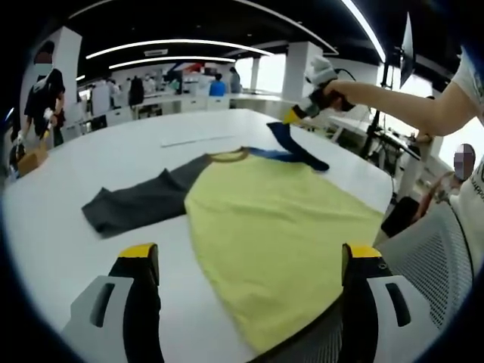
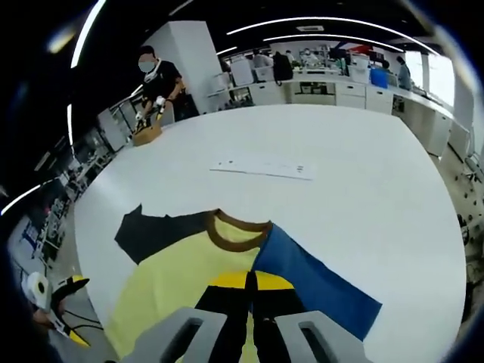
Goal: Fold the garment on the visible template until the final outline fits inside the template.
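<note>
The right gripper (image 2: pixel 249 291) is pinching the shirt's (image 1: pixel 280 227) blue sleeve (image 2: pixel 314 280) with closed jaws while the left gripper (image 1: pixel 249 261) is hovering wide open above the white counter (image 1: pixel 91 166).

The garment (image 1: pixel 272 227) is lying flat on the table (image 1: pixel 91 159) in front of you. Your left gripper (image 1: pixel 249 261) is hovering before its hem. Your right gripper (image 1: pixel 291 116) is lifting the far sleeve (image 1: pixel 299 147). A paper strip (image 2: pixel 265 166) is lying behind the collar (image 2: pixel 234 231).

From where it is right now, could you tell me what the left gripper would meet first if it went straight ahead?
Probably the yellow body of the shirt, which lies on the white table directly ahead between the open left gripper jaws. Depth is uncertain.
</note>
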Action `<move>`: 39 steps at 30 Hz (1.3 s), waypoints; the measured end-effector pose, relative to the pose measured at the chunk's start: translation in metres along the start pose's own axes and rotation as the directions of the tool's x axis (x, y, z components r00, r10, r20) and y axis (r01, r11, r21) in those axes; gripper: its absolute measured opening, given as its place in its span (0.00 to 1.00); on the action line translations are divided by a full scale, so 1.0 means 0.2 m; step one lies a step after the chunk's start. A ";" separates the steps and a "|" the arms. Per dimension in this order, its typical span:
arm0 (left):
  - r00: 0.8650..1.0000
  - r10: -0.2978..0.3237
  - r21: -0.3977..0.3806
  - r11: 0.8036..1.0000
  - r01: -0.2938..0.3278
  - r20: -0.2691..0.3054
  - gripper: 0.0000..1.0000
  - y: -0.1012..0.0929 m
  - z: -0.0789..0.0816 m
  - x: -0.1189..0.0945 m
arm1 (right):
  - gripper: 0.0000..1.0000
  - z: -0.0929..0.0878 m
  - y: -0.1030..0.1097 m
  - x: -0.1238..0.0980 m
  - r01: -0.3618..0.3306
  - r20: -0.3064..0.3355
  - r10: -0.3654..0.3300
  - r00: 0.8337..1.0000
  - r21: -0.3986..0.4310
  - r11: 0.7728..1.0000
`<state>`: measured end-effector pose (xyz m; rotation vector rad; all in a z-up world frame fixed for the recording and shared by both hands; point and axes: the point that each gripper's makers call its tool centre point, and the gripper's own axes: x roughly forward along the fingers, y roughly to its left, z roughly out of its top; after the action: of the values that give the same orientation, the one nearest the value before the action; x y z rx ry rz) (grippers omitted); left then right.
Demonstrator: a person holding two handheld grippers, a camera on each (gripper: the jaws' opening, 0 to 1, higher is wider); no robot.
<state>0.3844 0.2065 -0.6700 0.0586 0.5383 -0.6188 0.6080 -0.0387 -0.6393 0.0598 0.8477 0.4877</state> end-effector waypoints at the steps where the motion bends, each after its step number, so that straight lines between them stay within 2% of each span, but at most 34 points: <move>1: 1.000 0.000 0.000 1.000 0.000 -0.001 0.97 0.00 0.00 0.00 | 0.00 0.00 0.02 0.01 -0.004 -0.001 0.004 1.000 -0.006 1.000; 10: 1.000 0.005 -0.006 1.000 -0.005 0.000 0.97 0.01 -0.01 -0.01 | 0.00 0.05 0.15 0.06 -0.035 -0.013 0.034 0.999 -0.067 0.997; 39: 1.000 0.020 -0.020 1.000 -0.020 -0.011 0.98 0.02 -0.03 -0.02 | 0.00 0.13 0.56 0.18 -0.182 0.005 0.184 0.983 -0.119 0.976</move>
<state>0.3809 0.2136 -0.6743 0.0481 0.5543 -0.5937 0.6030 0.0796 -0.6210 0.0329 0.8000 0.7085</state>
